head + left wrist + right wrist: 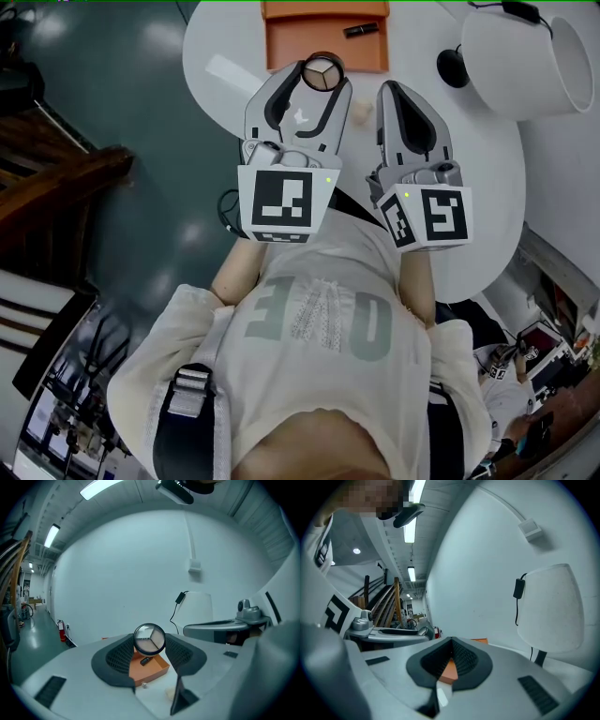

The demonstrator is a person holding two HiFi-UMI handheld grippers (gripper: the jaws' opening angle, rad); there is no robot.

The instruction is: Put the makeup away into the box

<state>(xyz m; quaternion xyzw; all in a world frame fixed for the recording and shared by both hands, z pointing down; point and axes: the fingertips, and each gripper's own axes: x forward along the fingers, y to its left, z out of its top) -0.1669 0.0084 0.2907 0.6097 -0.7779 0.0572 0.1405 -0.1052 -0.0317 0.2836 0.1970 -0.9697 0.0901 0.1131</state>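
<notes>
1. Closest to the head camera is the person's pale shirt (pixel 319 328), with both forearms reaching out from it to the two marker cubes.
2. Left gripper (pixel 322 75): its jaws are clamped on a round compact (pixel 322 73), one black pad on each side of the rim. The left gripper view shows the compact (pixel 149 638) pinched at the very tips, lid face toward the camera and split into three pale wedges.
3. Right gripper (pixel 387 87): it is just beside the left one, with its jaws pressed together at the tips and nothing between them. The right gripper view (pixel 451 641) shows only a sliver of orange through the gap behind the meeting pads.
4. Ahead of the left gripper's tips and below them, an orange box (pixel 309 49) sits on the white round table (pixel 220 80). A small black tube (pixel 361 31) lies inside it.
5. Between the two grippers, a small pale lump (pixel 359 112) lies on the table, on the near side of the box.
6. Beyond the right gripper, off to its outer side, stands a white lamp (pixel 520 61).
</notes>
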